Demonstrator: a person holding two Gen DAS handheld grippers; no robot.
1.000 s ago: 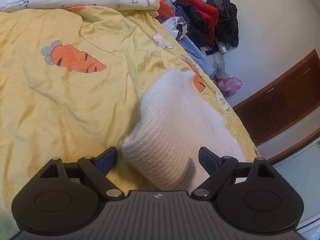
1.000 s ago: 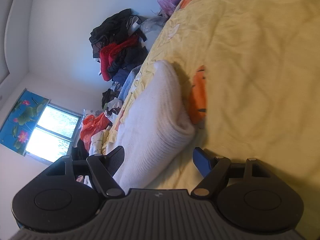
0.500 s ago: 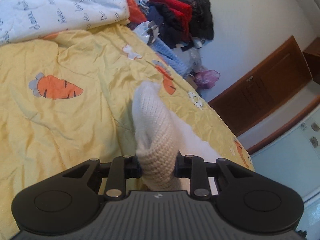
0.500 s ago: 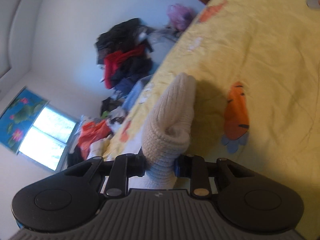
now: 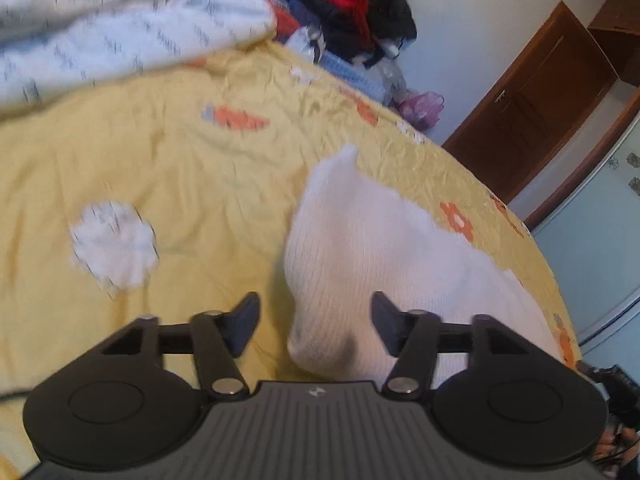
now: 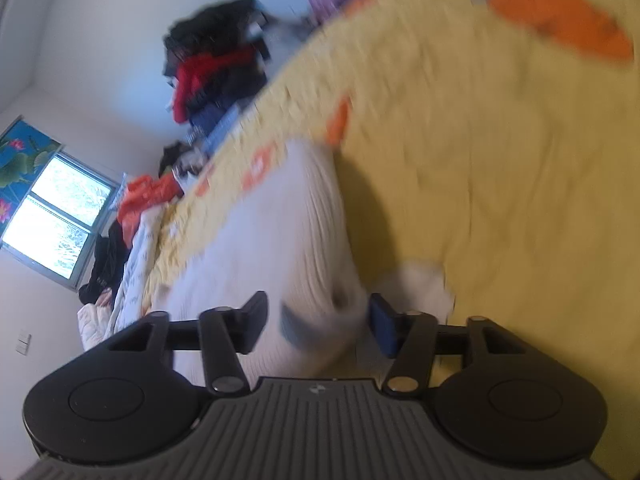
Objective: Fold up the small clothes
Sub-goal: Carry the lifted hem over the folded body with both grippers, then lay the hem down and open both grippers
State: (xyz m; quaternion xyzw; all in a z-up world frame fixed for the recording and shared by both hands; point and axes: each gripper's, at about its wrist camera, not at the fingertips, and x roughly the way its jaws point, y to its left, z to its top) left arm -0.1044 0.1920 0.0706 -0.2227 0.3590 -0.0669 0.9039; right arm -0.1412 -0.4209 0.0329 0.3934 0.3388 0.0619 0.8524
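Setting: a bed covered by a yellow quilt (image 5: 192, 184) printed with orange carrots and white flowers; a person works over it with a two-finger gripper in each hand.
Garment: a white knitted garment (image 5: 360, 248) lies on the quilt near the bed's edge, doubled over so one thick folded edge faces both cameras, apparently one fold already made.
Left gripper (image 5: 316, 320): the jaws are opening and stand wide; the garment's near corner sits between them, but neither finger presses on it, so nothing is held.
Right gripper (image 6: 318, 316): the jaws are also opening; the garment's (image 6: 288, 240) other end lies between them, close to the blue finger pad (image 6: 382, 326). No pinch shows, though the picture is blurred.
Why so placed: one gripper sits at each end of the same edge, likely so the fold lands evenly and flat as both let go.
Background: a white quilt with writing (image 5: 120, 36) and a heap of clothes (image 5: 352, 12) lie at the bed's far side, clear of the folding area.
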